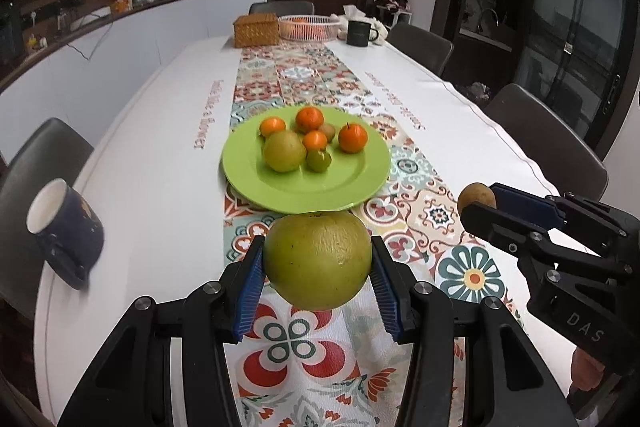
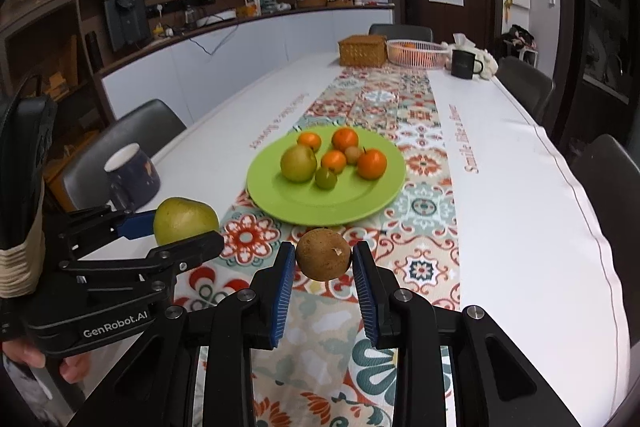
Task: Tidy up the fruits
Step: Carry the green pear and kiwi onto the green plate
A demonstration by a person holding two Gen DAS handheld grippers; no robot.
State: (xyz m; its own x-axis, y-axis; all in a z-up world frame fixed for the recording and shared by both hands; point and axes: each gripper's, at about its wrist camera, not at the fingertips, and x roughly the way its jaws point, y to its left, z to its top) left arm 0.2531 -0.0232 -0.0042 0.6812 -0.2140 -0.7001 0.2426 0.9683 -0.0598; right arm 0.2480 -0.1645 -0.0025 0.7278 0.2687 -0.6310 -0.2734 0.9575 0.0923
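Note:
My left gripper point(image 1: 318, 261) is shut on a large green pear point(image 1: 318, 259), held above the patterned table runner just short of the green plate point(image 1: 360, 173). My right gripper point(image 2: 323, 259) is shut on a small brown round fruit point(image 2: 323, 254), also lifted off the table in front of the plate point(image 2: 376, 199). Each gripper shows in the other's view: the right one point(image 1: 478, 205) with its brown fruit point(image 1: 474, 195) at the right, the left one point(image 2: 180, 231) with the pear point(image 2: 184, 221) at the left. On the plate lie several oranges point(image 1: 353, 137), a big green pear point(image 1: 283, 151) and a small green fruit point(image 1: 319, 160).
A dark blue mug point(image 1: 66, 231) stands on the white tablecloth at the left. At the far end are a wicker box point(image 1: 256, 29), a pink basket point(image 1: 309, 26) and a black mug point(image 1: 359, 32). Dark chairs point(image 1: 548, 143) line both long sides.

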